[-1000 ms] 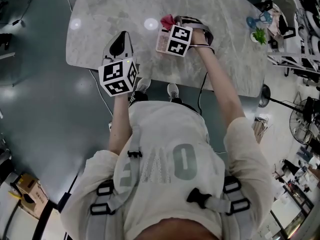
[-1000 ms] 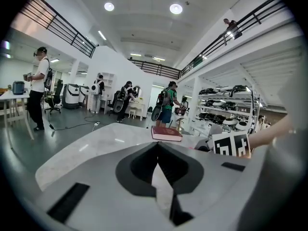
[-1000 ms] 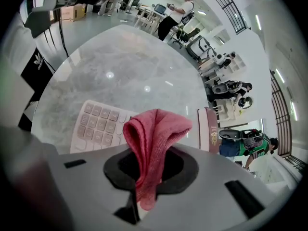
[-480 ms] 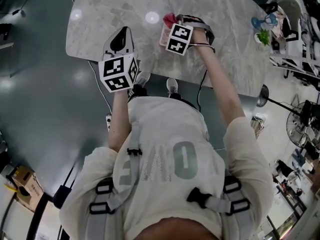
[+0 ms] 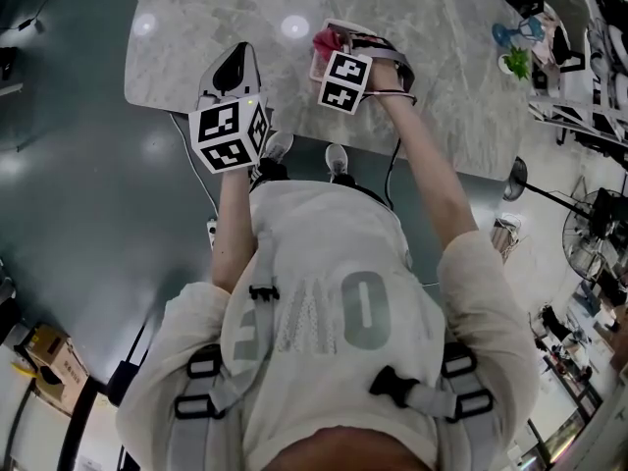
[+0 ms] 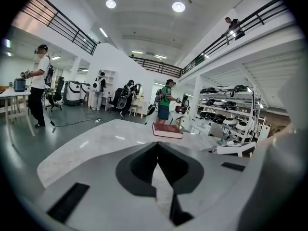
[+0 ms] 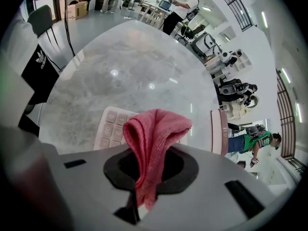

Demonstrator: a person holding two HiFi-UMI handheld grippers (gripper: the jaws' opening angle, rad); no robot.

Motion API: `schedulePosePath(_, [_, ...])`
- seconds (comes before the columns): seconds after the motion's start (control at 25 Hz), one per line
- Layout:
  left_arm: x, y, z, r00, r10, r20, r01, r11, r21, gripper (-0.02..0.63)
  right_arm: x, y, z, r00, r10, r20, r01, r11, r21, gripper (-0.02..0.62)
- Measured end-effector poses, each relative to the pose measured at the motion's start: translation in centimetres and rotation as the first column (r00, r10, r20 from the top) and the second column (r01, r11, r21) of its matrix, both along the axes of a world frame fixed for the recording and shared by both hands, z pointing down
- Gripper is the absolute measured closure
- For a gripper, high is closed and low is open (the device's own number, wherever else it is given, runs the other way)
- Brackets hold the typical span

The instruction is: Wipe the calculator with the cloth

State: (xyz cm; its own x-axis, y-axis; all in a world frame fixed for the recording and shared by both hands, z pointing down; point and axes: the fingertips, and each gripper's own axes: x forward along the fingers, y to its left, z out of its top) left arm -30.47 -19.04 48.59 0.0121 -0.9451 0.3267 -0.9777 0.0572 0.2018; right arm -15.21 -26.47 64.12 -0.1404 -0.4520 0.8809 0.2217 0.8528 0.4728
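Observation:
A pale pink calculator [image 7: 113,128] [image 5: 320,62] lies on the marble table [image 5: 432,77]. My right gripper [image 7: 144,196] [image 5: 339,52] is shut on a folded pink cloth [image 7: 151,148] [image 5: 327,40], whose bunched end hangs over the calculator's keys. From the frames I cannot tell whether cloth and keys touch. My left gripper [image 6: 158,174] [image 5: 234,81] is shut with nothing in it. It hovers over the table's near left edge, well left of the calculator.
A dark red book [image 6: 167,130] [image 7: 220,131] lies on the table beyond the calculator. Small blue and green things [image 5: 508,55] sit near the table's right edge. People stand at desks in the background. The person's shoes [image 5: 339,160] show under the table's near edge.
My right gripper with the cloth has moved a little down and toward the calculator. The head view has shifted slightly. My left gripper has stayed put.

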Motion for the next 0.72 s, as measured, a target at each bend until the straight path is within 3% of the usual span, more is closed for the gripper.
schedulePosePath(0.72, [-0.3, -0.1, -0.9, 1.000, 0.004, 0.001, -0.004, 1.000, 0.008, 0.586, -0.2, 6.1, 0.8, 0.998, -0.062, 0.000, 0.062, 0.998, -0.030, 0.538])
